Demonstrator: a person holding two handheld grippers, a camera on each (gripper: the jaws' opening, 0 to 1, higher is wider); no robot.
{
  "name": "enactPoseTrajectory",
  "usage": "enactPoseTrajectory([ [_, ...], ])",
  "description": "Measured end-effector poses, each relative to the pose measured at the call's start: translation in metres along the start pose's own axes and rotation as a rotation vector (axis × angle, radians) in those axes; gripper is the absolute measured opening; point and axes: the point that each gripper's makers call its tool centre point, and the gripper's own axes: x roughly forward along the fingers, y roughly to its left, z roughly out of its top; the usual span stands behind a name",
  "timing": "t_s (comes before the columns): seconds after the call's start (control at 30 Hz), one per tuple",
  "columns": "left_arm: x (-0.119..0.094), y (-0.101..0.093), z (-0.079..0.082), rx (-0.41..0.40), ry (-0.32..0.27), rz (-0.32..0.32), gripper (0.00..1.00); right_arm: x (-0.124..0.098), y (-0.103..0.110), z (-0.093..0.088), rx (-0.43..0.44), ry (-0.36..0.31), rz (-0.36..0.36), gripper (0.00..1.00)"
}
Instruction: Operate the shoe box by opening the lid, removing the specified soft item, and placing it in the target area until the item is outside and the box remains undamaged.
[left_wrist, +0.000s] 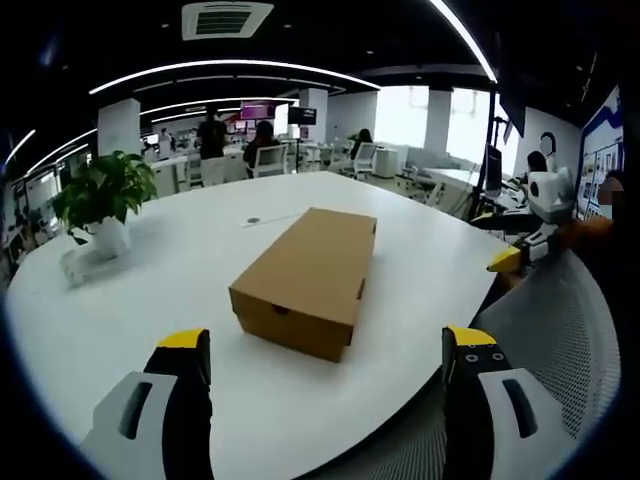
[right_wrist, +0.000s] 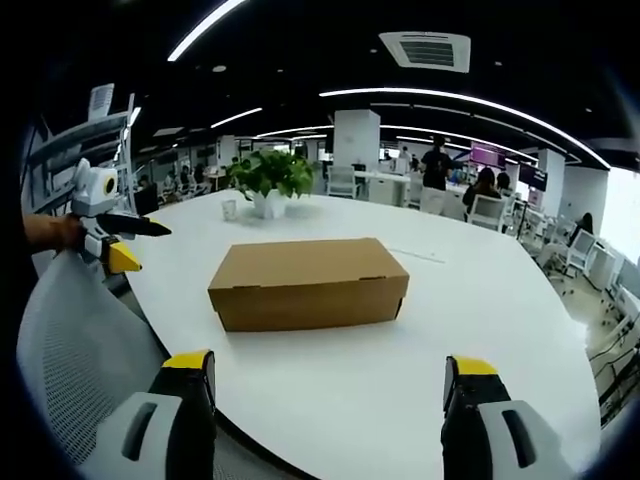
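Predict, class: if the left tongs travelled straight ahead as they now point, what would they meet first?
Most likely the closed cardboard shoe box on the white table. The left tongs stand open, apart from it, nothing between; depth is uncertain.

An open-plan office. A large white round bench (left_wrist: 200, 290) fills the lower half of both views, with a mesh chair (left_wrist: 560, 330) at lower right of the left gripper view. Behind, at upper centre, rows of desks (right_wrist: 400, 185) with monitors (left_wrist: 257, 111) and people (right_wrist: 436, 165). Overhead, curved strip lights (right_wrist: 470, 100) and a ceiling vent (right_wrist: 427, 48). A potted plant (left_wrist: 103, 195) sits at the left.
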Motion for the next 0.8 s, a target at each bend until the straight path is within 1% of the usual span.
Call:
enactPoseTrajectory([
  [0.33,0.004,-0.008,0.000,0.000,0.044,-0.008,1.00,-0.003,0.006,0.004,-0.022,0.011,0.035,0.95],
  [0.57,0.007,-0.013,0.004,-0.014,0.051,-0.009,1.00,-0.003,-0.001,0.011,-0.048,0.010,0.041,0.94],
  [0.8,0.012,-0.008,0.009,-0.045,0.053,0.016,1.00,-0.001,-0.009,0.022,-0.072,0.003,0.049,0.94],
])
